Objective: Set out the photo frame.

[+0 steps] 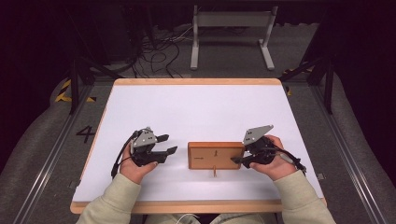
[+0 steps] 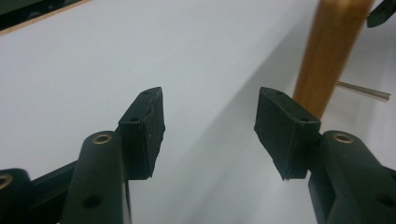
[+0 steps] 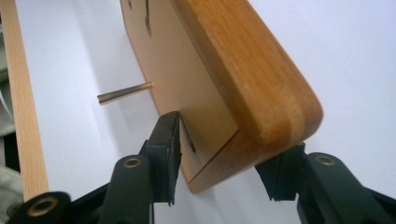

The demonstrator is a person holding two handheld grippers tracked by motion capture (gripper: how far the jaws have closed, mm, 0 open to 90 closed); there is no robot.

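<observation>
The wooden box [image 1: 216, 155] lies flat on the white table [image 1: 196, 112], near the front edge and slightly right of centre. A thin metal pin [image 1: 214, 171] juts from its near side toward the person. The top face carries small dark marks; their nature cannot be made out.

The right gripper [image 1: 237, 160] is at the box's right end. In the right gripper view its jaws straddle that end's corner [image 3: 261, 126], one pad against the flat face, the other tucked behind the rounded edge. Whether both pads press firmly is not certain; the grip looks just taken or about to be.

The left gripper [image 1: 166, 144] stands apart from the box, to its left, jaws spread with nothing between them. In its own view the box's edge [image 2: 331, 51] stands beyond the right-hand jaw.

Judgement: the work is at an early stage. The box rests on the table, not lifted or opened. Securing the right end and bringing the left gripper in remain.
</observation>
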